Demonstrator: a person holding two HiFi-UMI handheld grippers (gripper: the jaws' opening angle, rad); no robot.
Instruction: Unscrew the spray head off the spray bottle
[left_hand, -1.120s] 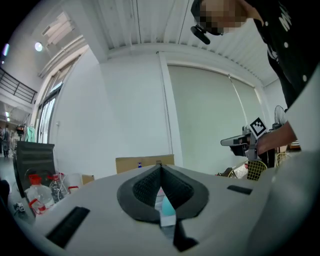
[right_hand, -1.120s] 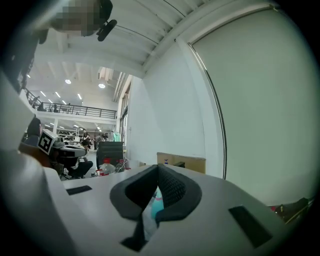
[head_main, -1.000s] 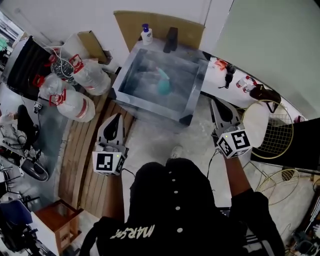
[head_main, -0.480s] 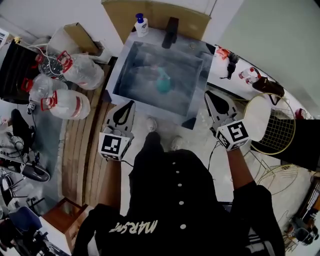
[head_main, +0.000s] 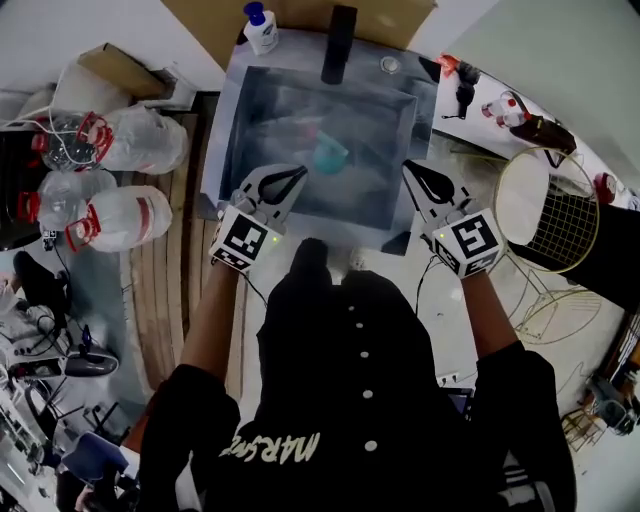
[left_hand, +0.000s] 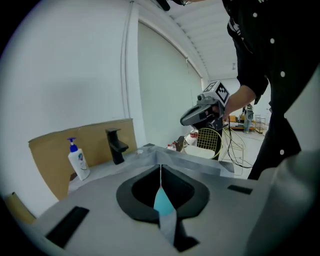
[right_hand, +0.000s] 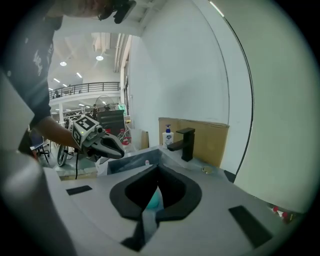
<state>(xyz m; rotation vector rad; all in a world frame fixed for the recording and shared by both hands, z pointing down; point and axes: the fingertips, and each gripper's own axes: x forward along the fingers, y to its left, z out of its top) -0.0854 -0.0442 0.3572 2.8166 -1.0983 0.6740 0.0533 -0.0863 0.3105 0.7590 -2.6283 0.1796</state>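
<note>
Count, head view: we log two grippers, one sink, one spray bottle, one faucet, one soap dispenser, one round wire basket, and at least three large water jugs; overlap prevents a firmer jug number.

Positions: the sink (head_main: 229, 125) fills the upper centre. The black faucet (head_main: 338, 45) stands on its 12 o'clock rim, and the soap dispenser (head_main: 261, 30) at its 11 o'clock corner. The water jugs (head_main: 120, 215) lie on the floor at the sink's 9 o'clock, and the wire basket (head_main: 565, 230) is at its 3 o'clock.

Tongs: the left gripper (head_main: 298, 174) and the right gripper (head_main: 412, 172) each have their tips over the sink's 6 o'clock rim, well apart from each other. In each gripper view the jaws are drawn together at the tips and hold nothing; only a thin slit remains, with teal showing through it.

Change from 1.0 s ago: both grippers were then short of the sink, over the floor. They have since come forward to its near rim, and the sink has moved up in the view. The bottle lies in the same part of the basin.

Task item: the spray bottle (head_main: 328, 157) is teal and lies on the basin floor, at 1 o'clock from the left tips and 10 o'clock from the right tips, touched by neither. It appears blurred, so we cannot make out the spray head.
</note>
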